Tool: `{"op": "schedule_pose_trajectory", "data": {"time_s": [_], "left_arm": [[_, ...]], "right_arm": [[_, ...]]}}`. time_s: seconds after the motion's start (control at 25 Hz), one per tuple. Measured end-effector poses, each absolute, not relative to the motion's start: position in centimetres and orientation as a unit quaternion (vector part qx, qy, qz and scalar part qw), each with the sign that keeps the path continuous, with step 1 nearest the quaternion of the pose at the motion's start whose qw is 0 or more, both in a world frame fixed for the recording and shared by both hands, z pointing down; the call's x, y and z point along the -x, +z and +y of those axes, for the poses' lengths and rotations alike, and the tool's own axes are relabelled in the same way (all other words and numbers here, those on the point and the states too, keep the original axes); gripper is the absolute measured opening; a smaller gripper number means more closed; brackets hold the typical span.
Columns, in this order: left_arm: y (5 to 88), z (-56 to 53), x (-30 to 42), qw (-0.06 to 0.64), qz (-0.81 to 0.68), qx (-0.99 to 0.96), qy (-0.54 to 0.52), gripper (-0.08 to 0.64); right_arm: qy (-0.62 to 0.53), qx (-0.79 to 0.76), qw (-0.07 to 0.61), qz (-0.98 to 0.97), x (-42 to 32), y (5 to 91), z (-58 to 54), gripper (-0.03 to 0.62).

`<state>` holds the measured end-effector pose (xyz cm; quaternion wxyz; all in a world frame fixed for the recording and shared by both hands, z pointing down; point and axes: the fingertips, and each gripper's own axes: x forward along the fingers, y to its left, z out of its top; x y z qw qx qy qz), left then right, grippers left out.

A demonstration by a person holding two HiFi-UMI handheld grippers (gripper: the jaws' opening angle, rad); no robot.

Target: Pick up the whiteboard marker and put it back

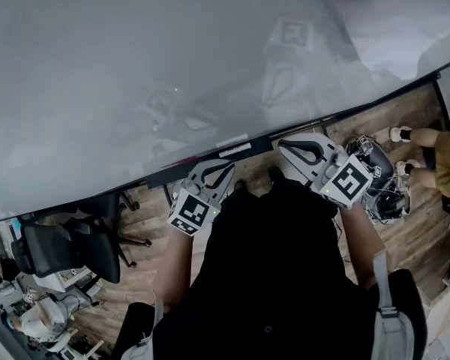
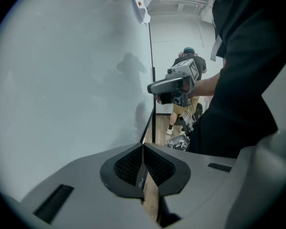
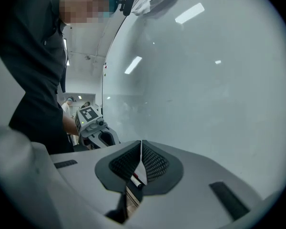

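A large whiteboard (image 1: 172, 66) fills the head view, with a black ledge (image 1: 146, 177) along its lower edge. A white stick-shaped marker (image 1: 233, 145) lies on that ledge, and a small reddish item (image 1: 182, 161) lies further left. My left gripper (image 1: 219, 169) is shut and empty just below the ledge. My right gripper (image 1: 294, 145) is shut beside it, close to the white marker. In the right gripper view, behind the shut jaws (image 3: 141, 146), a white marker with a red end (image 3: 135, 179) shows low in the gap. The left gripper (image 2: 143, 148) holds nothing.
A black office chair (image 1: 60, 250) stands at the lower left on the wooden floor. A heap of gear (image 1: 379, 178) lies on the floor at the right, with a person's legs (image 1: 435, 152) beside it. Another person (image 1: 37, 321) sits at the bottom left.
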<state>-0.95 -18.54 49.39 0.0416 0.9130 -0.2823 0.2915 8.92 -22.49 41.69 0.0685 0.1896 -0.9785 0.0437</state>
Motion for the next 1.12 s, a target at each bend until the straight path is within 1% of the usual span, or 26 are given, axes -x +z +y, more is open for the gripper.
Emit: {"op": "schedule_pose_trajectory", "data": {"time_s": [0.36, 0.52, 0.64, 0.8, 1.12], "left_arm": [[53.2, -19.9, 1.2, 0.043, -0.316, -0.879, 0.354, 0.017], [55.0, -19.9, 1.3, 0.037, -0.308, -0.868, 0.387, 0.054], [56.3, -20.0, 1.3, 0.026, -0.306, -0.857, 0.413, 0.061], [57.4, -20.3, 1.3, 0.015, -0.311, -0.845, 0.434, 0.094], [59.0, -21.0, 1.6, -0.012, -0.325, -0.814, 0.481, 0.095]], "right_arm": [[0.048, -0.152, 0.068, -0.985, -8.9, 42.3, -23.2, 0.020], [0.051, -0.148, 0.070, -0.985, -9.0, 42.5, -22.6, 0.020], [0.057, -0.153, 0.070, -0.984, -9.6, 43.0, -22.3, 0.020], [0.068, -0.163, 0.073, -0.982, -10.5, 43.6, -22.2, 0.020], [0.075, -0.173, 0.071, -0.979, -11.2, 43.6, -22.1, 0.020]]}}
